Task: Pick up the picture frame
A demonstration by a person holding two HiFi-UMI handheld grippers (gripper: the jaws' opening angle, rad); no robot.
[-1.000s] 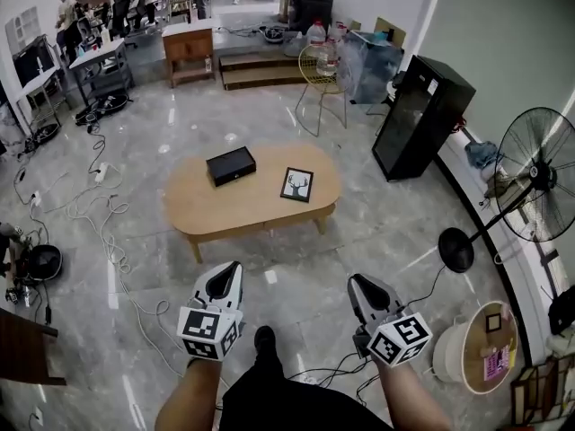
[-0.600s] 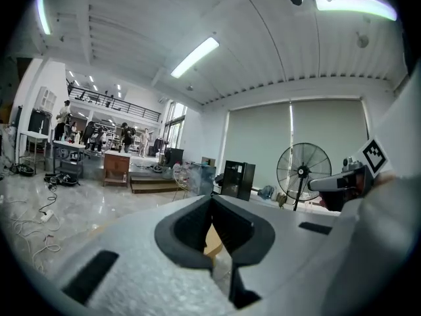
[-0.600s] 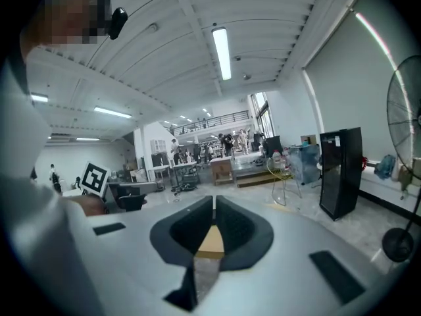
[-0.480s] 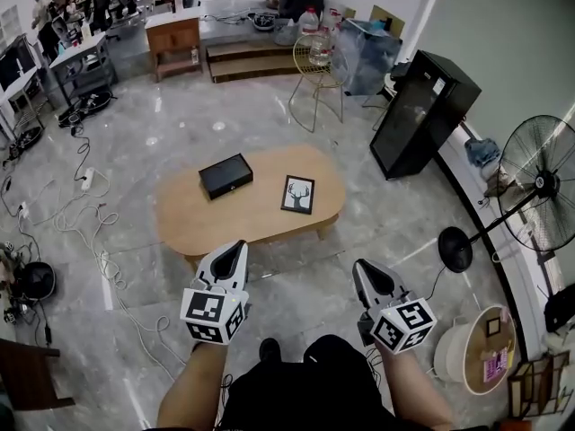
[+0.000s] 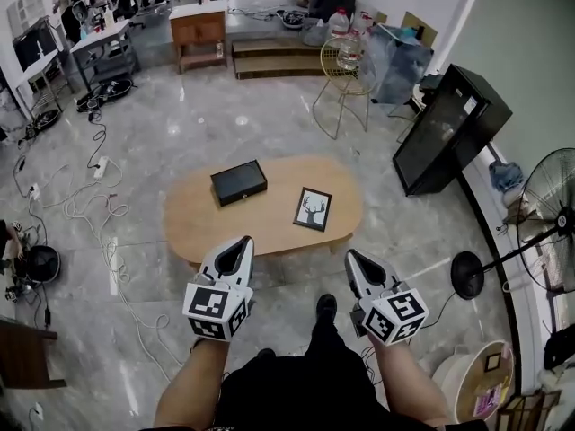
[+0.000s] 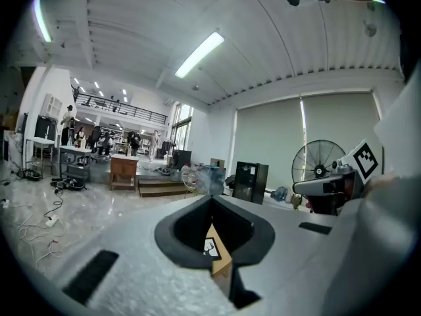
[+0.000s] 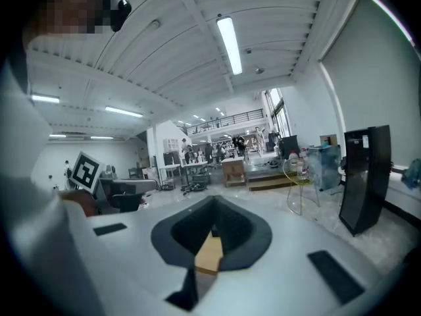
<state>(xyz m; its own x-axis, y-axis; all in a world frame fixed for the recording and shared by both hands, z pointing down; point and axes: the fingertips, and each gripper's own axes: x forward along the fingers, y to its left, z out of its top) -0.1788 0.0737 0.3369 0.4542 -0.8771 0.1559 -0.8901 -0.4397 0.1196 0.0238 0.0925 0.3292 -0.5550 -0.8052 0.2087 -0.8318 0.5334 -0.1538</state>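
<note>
Lying flat on the oval table (image 5: 193, 218) at center frame, the picture frame (image 5: 313, 209) sits right of a black box (image 5: 239, 182). Left gripper (image 5: 241, 243) jaws are together, empty. Right gripper (image 5: 352, 257) jaws have just been closing and are now together, empty.
</note>
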